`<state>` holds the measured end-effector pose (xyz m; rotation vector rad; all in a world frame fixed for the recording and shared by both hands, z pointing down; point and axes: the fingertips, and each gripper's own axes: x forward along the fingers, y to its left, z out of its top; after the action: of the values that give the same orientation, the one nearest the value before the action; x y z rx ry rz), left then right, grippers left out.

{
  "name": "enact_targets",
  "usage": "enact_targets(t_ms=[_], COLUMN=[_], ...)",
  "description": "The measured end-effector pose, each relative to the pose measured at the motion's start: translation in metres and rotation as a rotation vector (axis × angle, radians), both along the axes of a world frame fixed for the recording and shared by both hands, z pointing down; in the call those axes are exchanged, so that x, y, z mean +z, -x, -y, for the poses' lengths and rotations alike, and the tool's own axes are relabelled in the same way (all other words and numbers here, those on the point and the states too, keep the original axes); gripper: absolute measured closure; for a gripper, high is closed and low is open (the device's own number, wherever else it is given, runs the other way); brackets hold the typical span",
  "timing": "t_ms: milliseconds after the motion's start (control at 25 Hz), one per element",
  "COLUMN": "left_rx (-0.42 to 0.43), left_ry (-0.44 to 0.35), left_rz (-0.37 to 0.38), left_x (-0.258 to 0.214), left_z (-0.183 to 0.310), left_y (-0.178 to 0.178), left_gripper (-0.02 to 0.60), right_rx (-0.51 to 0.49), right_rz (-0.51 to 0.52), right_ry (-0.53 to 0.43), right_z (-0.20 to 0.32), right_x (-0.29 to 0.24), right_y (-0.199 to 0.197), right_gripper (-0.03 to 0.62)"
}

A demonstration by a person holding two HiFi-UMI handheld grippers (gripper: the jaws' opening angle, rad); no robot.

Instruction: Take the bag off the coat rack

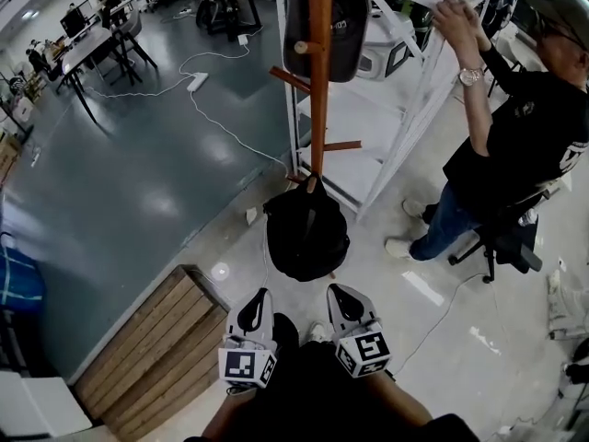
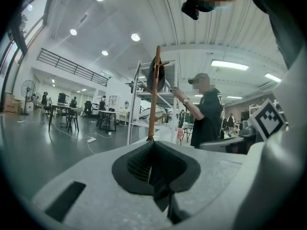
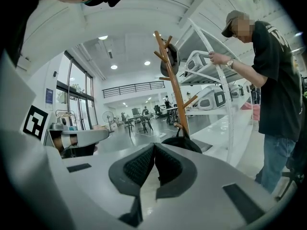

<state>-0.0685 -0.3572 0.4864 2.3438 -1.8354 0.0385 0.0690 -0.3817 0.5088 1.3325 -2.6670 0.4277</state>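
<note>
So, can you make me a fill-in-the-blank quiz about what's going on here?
1. The rack is made of ____.
2. The bag at its foot is ____ in colour.
3. The left gripper and the right gripper are empty, and their jaws are ____.
4. On a raised wrist, the person by the rack wears a ____.

Missing words: wood; black; shut; watch

bag (image 1: 306, 233) at coat rack (image 1: 319, 81) foot | shelf (image 1: 368, 168) behind it | person (image 1: 515, 145) right
</note>
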Motion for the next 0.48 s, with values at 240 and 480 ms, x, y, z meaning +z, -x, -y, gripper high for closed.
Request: enact_targets(t_ms=[240,480], left_rx=[-0.001,0.044], left_ry=[0.004,0.014], left_rz=[0.003,-0.008], left_x=[-0.004,0.01], left_z=[0.026,0.06], left_y=[0.001,0.021], left_gripper=[0.563,0.563], right_rx=[0.007,0.054], right_rz=[-0.001,-0.019], right_ry=[0.022,0.03], right_z=[0.023,0.05], right_x=[0.003,0.016], right_y=[-0.004,0.01], right_gripper=[0.582,0.582])
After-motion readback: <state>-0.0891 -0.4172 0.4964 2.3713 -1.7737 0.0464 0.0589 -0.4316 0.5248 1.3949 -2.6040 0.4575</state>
